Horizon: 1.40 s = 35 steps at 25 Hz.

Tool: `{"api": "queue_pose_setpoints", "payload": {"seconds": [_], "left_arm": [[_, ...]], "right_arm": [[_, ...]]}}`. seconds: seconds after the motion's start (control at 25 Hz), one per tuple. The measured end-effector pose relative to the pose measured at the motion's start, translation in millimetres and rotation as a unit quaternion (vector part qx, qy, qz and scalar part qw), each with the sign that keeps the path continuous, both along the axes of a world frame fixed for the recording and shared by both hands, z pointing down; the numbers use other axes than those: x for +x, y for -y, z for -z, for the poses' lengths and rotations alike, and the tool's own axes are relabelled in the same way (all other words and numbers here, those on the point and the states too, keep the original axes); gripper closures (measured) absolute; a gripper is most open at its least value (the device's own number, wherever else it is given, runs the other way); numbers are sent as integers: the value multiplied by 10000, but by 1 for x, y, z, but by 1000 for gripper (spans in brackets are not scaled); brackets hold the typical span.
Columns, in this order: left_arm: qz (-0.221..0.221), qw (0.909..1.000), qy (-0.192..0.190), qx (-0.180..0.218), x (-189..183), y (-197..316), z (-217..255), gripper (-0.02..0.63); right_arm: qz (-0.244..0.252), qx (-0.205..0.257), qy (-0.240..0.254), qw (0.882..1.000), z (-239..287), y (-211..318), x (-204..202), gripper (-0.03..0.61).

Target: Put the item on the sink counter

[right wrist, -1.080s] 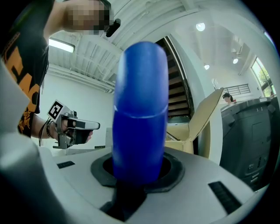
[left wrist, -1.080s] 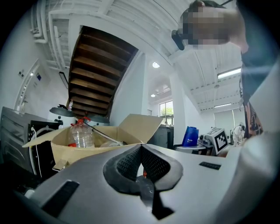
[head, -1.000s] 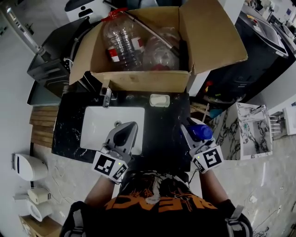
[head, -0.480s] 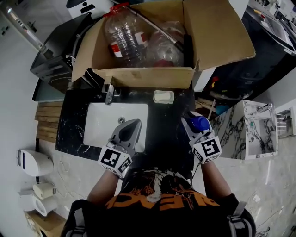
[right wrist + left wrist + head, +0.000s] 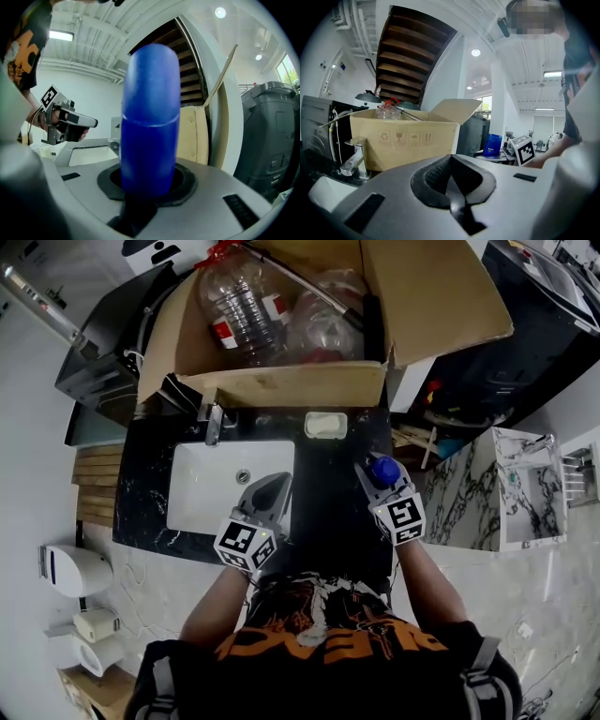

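Note:
A blue round-topped cylinder (image 5: 383, 471) stands upright between the jaws of my right gripper (image 5: 376, 474), which is shut on it. It fills the middle of the right gripper view (image 5: 150, 117), above the gripper (image 5: 147, 185). It hangs over the right part of the black marble sink counter (image 5: 330, 498). My left gripper (image 5: 271, 487) is shut with nothing in it, over the right edge of the white basin (image 5: 202, 486). Its dark pads meet in the left gripper view (image 5: 452, 174), where the blue cylinder (image 5: 492, 144) shows at the right.
An open cardboard box (image 5: 281, 382) with clear plastic bottles (image 5: 239, 310) stands at the counter's back edge. In front of it are a faucet (image 5: 214, 423) and a soap dish (image 5: 325, 425). A dark machine (image 5: 511, 362) and a marble unit (image 5: 530, 498) stand at the right.
Both grippers have sunk toward the counter and moved forward, away from the person's body. The blue cylinder went along in the right gripper. Neither pair of jaws has changed.

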<state>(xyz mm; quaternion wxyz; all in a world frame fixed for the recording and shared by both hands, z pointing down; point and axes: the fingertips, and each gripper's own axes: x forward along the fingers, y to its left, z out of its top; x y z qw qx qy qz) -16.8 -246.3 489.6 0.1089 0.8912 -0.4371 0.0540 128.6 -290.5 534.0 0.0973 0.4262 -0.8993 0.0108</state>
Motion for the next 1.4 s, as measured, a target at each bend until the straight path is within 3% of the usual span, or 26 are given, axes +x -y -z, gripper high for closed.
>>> {"api": "queue_pose_setpoints", "payload": {"seconds": [0.4, 0.84, 1.12, 1.4], "left_arm": [[-24, 9995, 289, -92, 6, -6, -18, 595], [-21, 9994, 280, -183, 5, -18, -27, 595], [-28, 9995, 249, -185, 4, -16, -27, 595], [-25, 9982, 389, -447, 2, -16, -54, 595]], "right_arm": [[-64, -374, -164, 9991, -49, 19, -1, 457], [-43, -625, -355, 9974, -87, 8, -7, 457], [55, -427, -442, 9981, -92, 7, -11, 457], [129, -342, -444, 9983, -88, 3, -14, 457]]}}
